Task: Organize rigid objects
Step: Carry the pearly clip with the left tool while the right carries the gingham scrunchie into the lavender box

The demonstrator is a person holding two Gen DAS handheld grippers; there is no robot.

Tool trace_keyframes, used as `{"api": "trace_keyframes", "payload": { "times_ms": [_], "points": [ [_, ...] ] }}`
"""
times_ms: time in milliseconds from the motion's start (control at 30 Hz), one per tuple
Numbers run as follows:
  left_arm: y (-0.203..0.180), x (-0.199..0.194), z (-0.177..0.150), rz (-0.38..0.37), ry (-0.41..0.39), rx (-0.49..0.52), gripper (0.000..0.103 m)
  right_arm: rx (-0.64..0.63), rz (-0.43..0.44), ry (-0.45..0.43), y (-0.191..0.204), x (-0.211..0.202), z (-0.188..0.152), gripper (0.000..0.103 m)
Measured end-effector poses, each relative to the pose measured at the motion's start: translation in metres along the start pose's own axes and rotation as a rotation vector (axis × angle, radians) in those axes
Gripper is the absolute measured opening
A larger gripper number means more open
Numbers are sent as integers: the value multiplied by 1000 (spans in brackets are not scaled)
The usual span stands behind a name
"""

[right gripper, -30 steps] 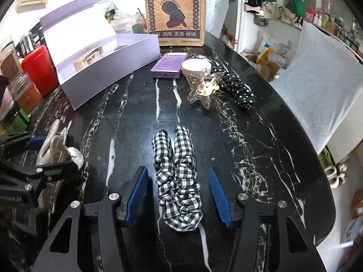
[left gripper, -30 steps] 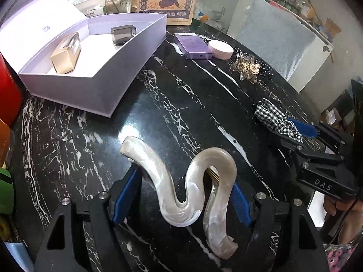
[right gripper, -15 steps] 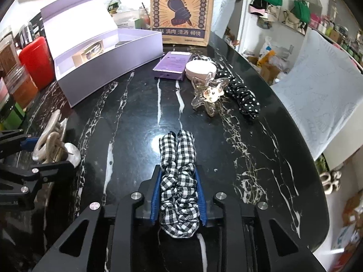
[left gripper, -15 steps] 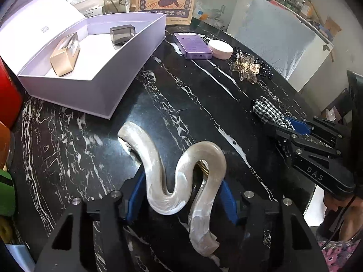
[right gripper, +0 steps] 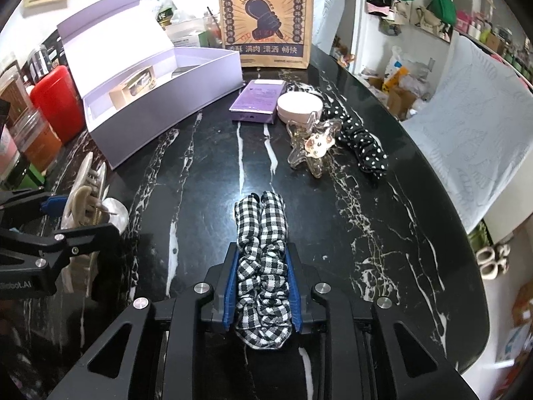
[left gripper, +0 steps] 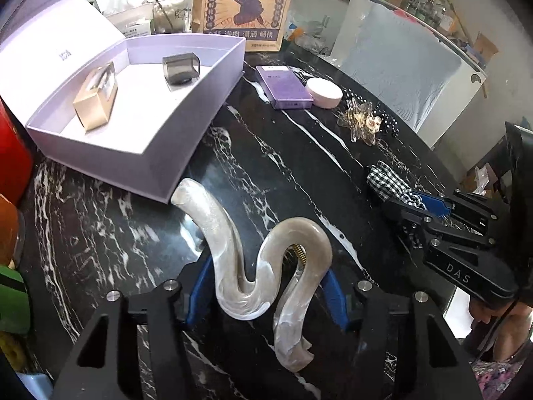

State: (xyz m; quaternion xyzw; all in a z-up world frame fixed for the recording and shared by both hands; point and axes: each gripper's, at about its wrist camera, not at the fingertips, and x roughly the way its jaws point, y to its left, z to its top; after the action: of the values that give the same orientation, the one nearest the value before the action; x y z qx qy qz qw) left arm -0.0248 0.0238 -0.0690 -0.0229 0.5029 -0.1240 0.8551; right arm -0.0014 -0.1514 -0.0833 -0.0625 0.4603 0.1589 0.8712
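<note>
Black marble table (right gripper: 206,180), white-veined.

Left claw (left gripper: 265,286): blue pads clamped on a pearl-white wavy hair clip (left gripper: 263,266), whose upper tip lies just beside the corner of the lilac box (left gripper: 173,153).

Right claw (right gripper: 263,286): closed tight on a black-and-white checked scrunchie (right gripper: 261,250), which lies on the table and reaches forward past the pads.

Lilac box: lid open; inside stand a gold-coloured small box (left gripper: 96,100) and a dark grey small box (left gripper: 181,68), apart.

Far side of the table: purple flat carton (right gripper: 258,100) touching a round pink case (right gripper: 299,106); clear star-shaped hair claw clip (right gripper: 311,145); polka-dot scrunchie (right gripper: 361,146); printed paper bag (right gripper: 265,16) upright.
</note>
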Motion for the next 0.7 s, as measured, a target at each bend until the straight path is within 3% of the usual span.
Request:
{"api": "trace_keyframes", "payload": {
  "times_ms": [333, 700],
  "points": [
    [8, -12, 13, 32, -38, -1, 58, -27, 31, -42, 8, -4, 17, 25],
    [13, -26, 23, 34, -70, -14, 58, -92, 120, -37, 32, -5, 25, 25]
  ]
}}
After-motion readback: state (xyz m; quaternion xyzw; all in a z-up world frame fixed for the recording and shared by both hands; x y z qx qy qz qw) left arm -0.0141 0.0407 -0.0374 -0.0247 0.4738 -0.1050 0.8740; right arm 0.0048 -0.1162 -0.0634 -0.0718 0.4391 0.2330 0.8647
